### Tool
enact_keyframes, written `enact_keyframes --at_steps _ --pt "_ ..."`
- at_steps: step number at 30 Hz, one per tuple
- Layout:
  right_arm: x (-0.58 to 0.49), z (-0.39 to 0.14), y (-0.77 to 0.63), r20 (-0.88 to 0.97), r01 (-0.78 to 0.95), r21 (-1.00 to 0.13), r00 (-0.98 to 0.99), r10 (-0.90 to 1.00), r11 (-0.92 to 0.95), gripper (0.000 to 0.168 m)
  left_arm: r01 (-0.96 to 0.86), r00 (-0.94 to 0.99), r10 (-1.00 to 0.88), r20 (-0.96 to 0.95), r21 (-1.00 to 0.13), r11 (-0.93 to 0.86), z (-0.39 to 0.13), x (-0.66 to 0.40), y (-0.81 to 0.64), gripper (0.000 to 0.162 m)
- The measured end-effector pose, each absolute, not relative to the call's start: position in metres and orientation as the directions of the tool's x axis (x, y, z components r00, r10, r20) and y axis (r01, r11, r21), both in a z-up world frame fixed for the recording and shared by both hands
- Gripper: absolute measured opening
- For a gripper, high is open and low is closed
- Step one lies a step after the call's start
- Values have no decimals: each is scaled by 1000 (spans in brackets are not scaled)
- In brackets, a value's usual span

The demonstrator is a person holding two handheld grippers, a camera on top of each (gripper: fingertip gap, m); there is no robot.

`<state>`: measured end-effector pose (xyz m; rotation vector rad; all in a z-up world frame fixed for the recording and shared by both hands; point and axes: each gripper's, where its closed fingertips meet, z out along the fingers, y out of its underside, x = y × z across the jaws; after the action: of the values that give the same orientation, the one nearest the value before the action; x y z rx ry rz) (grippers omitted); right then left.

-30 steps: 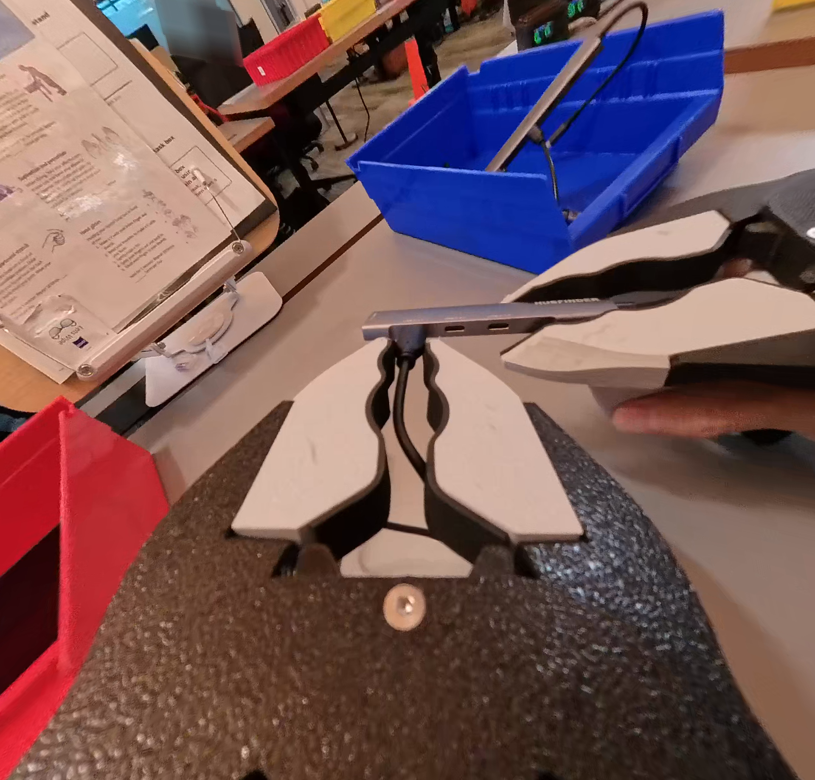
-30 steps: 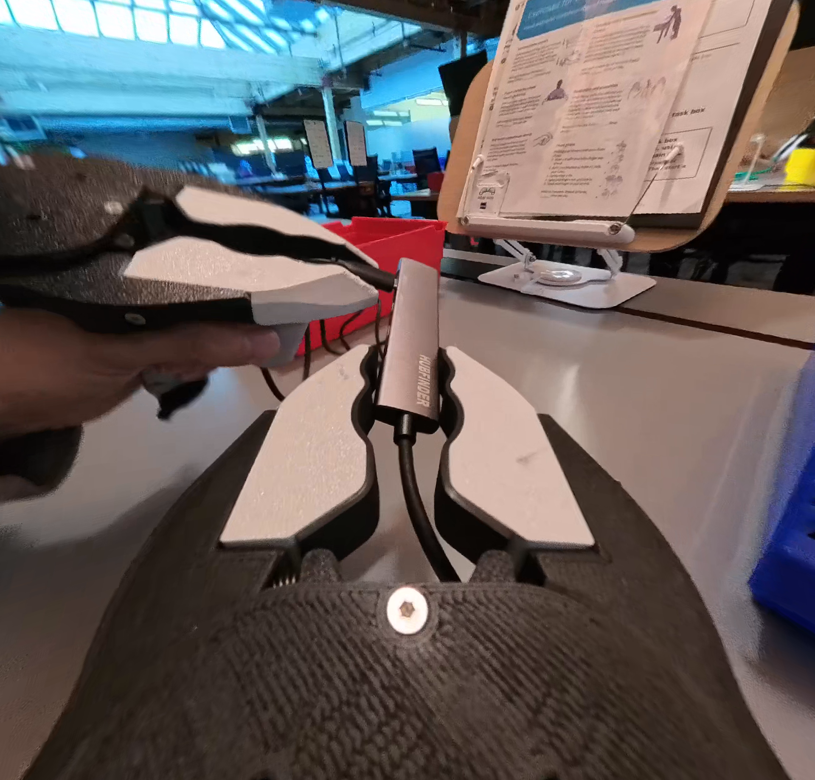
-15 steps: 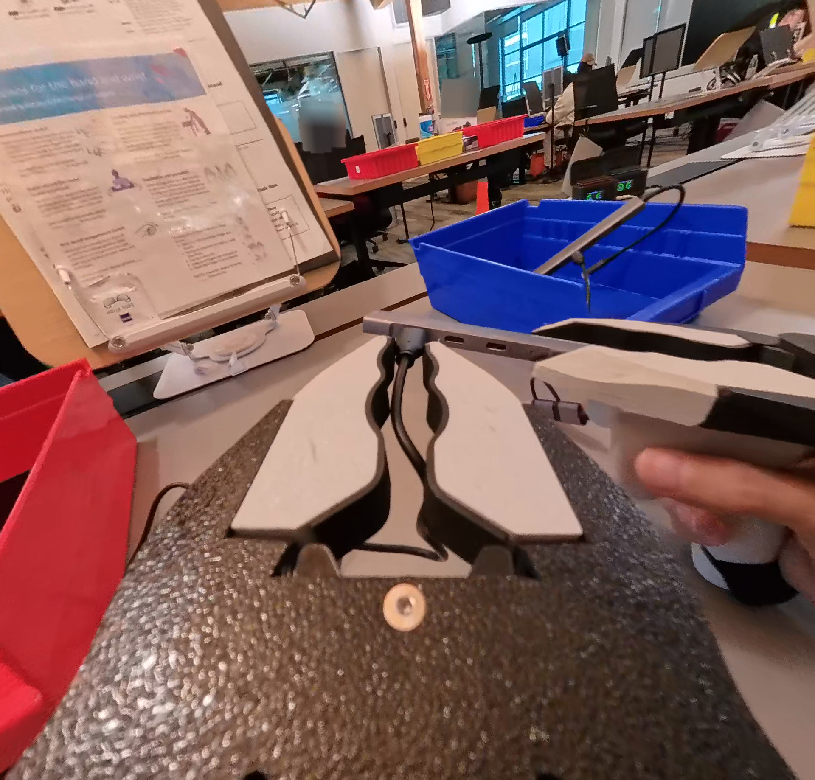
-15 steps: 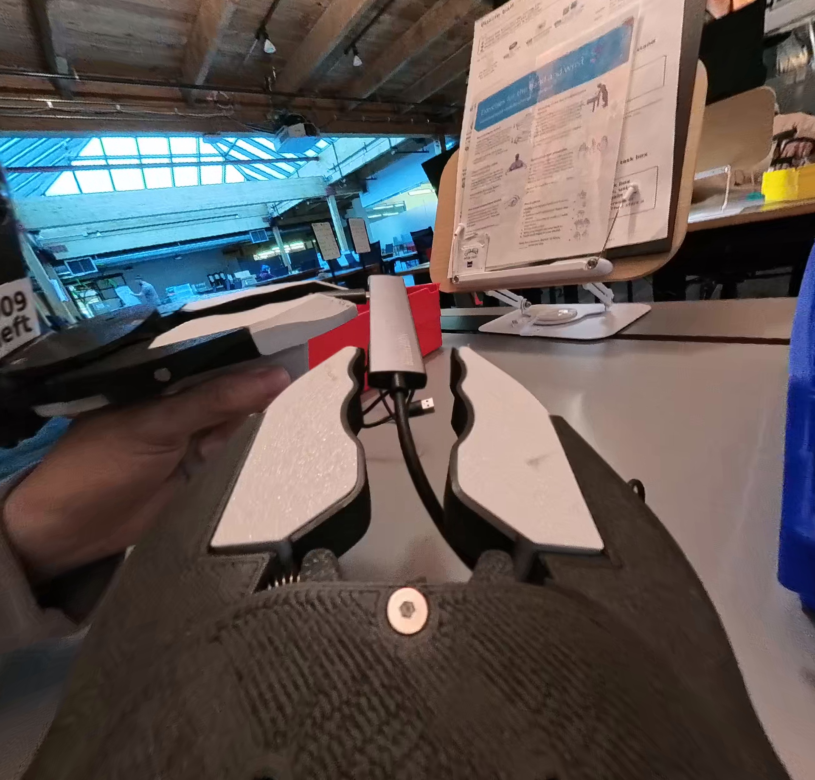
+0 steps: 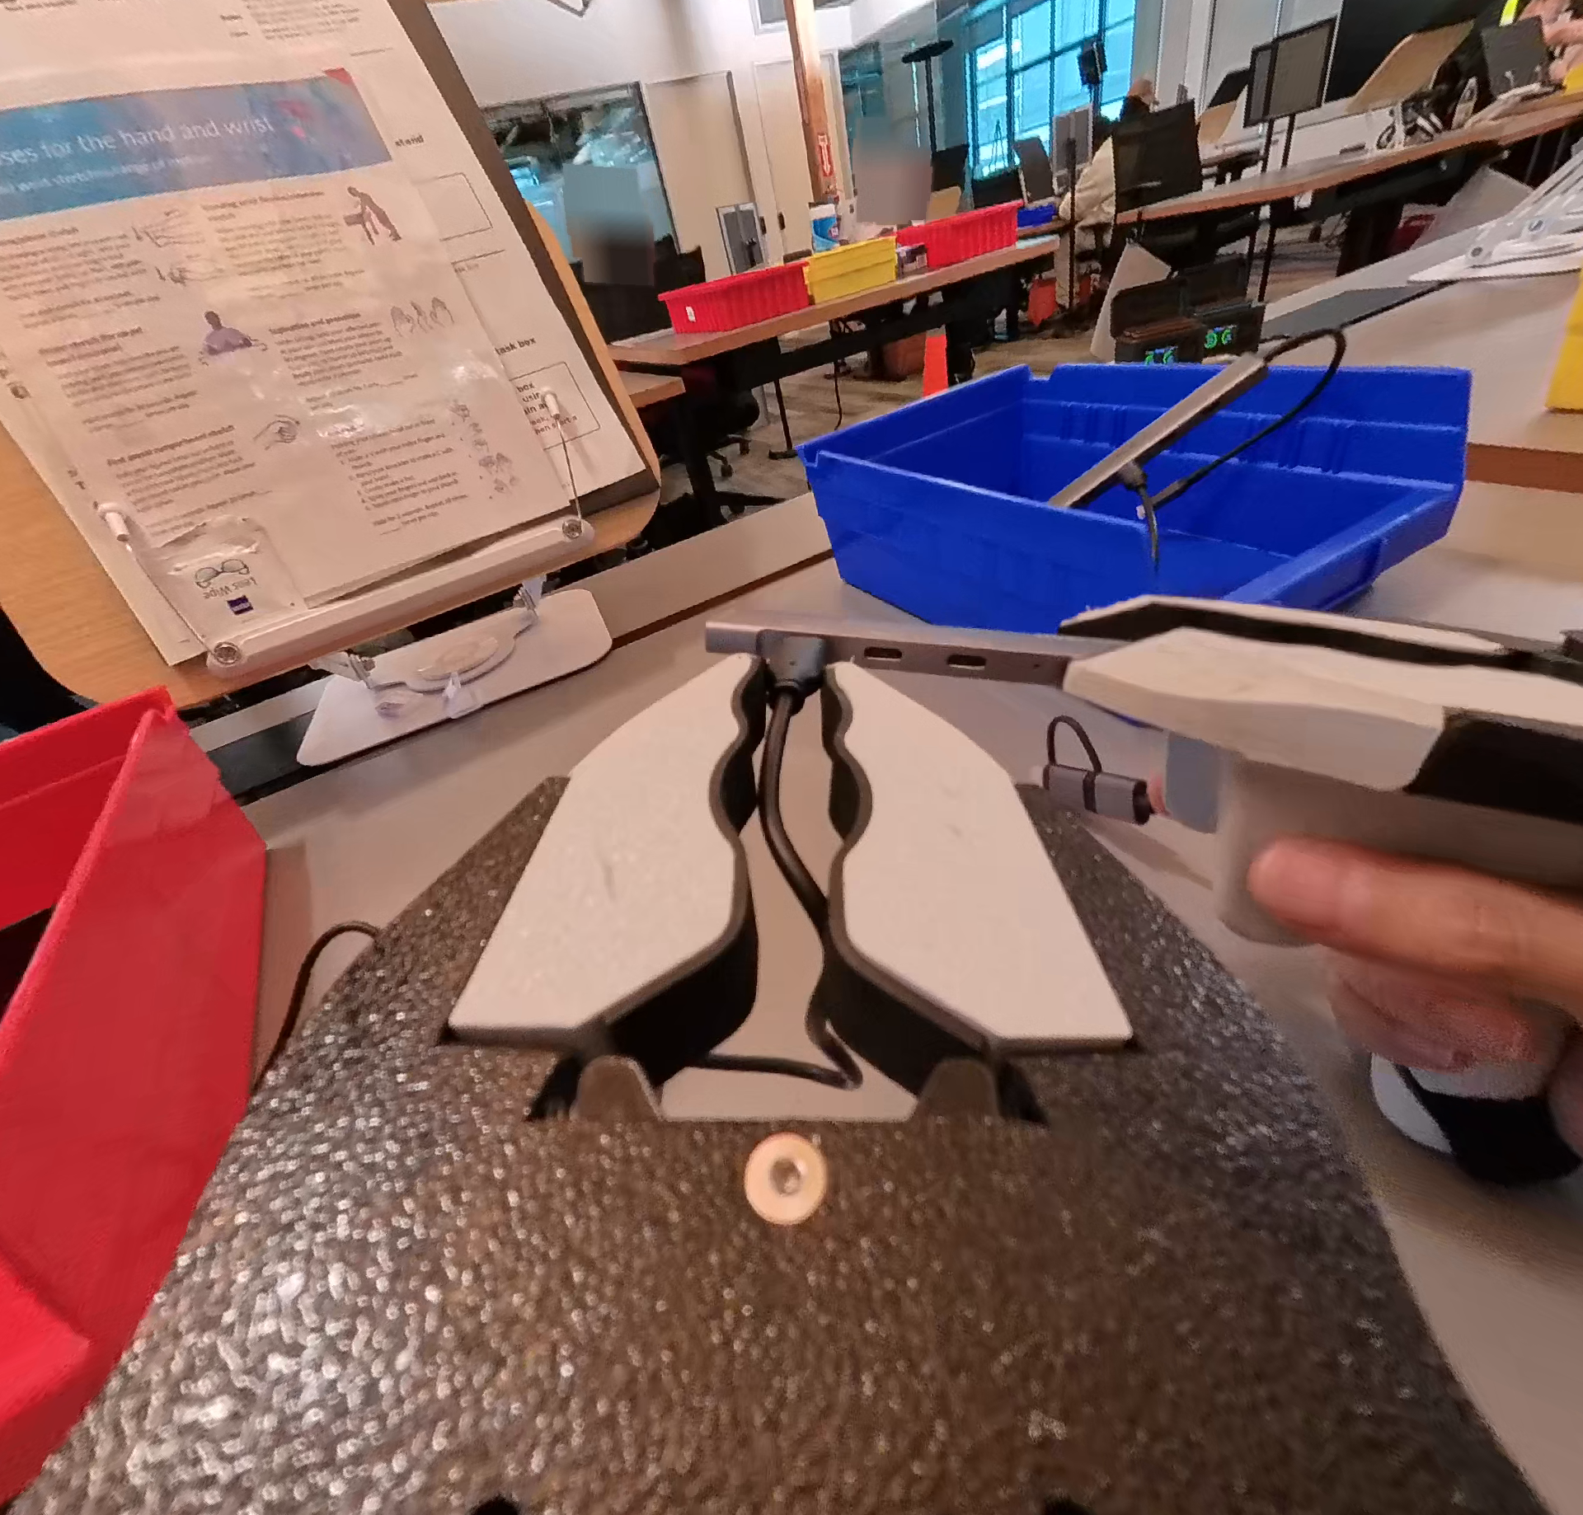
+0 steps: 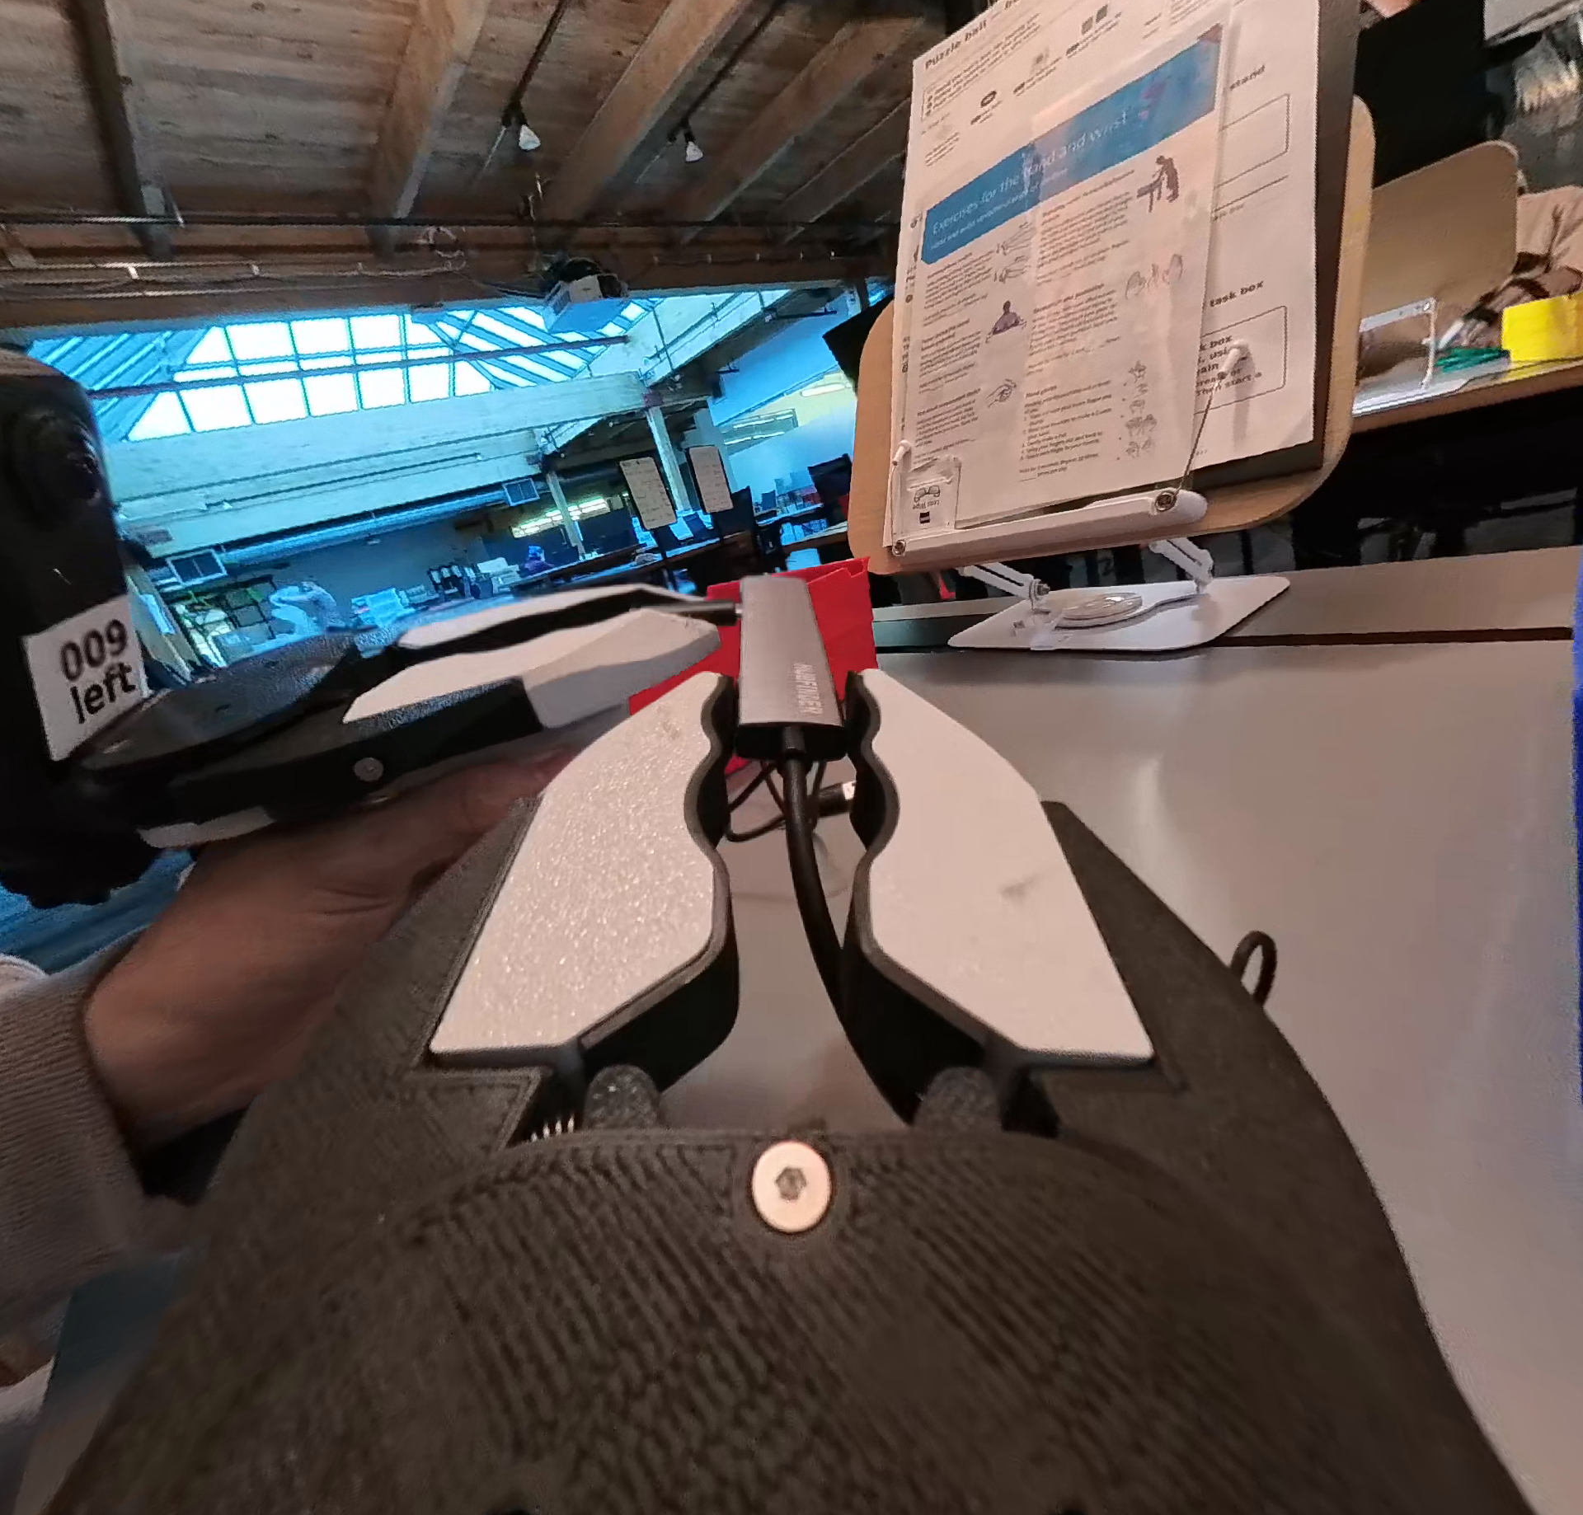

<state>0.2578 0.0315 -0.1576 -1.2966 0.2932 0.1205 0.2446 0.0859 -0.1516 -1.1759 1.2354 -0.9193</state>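
Grey USB hub (image 5: 934, 659) held level above the grey table (image 5: 702, 583), in front of the blue bin (image 5: 968, 549); left gripper (image 5: 786, 669) jaws narrow, pinching the plug of a black cable (image 5: 784, 797) seated in the hub's side; right gripper (image 6: 790, 695) jaws narrow, clamped on the hub's cable end; a 2nd hub (image 5: 1156, 433) leans inside the bin; red bin (image 5: 103, 917) left of the hub; document stand (image 5: 283, 343) behind it.
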Motion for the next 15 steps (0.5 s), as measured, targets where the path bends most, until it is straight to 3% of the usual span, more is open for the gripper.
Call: enact_keyframes --at_steps 15 --pt "255 -160 35 -328 -320 -917 944 5 239 24 -55 143 -952 -269 -963 264 -146 243 86 12"
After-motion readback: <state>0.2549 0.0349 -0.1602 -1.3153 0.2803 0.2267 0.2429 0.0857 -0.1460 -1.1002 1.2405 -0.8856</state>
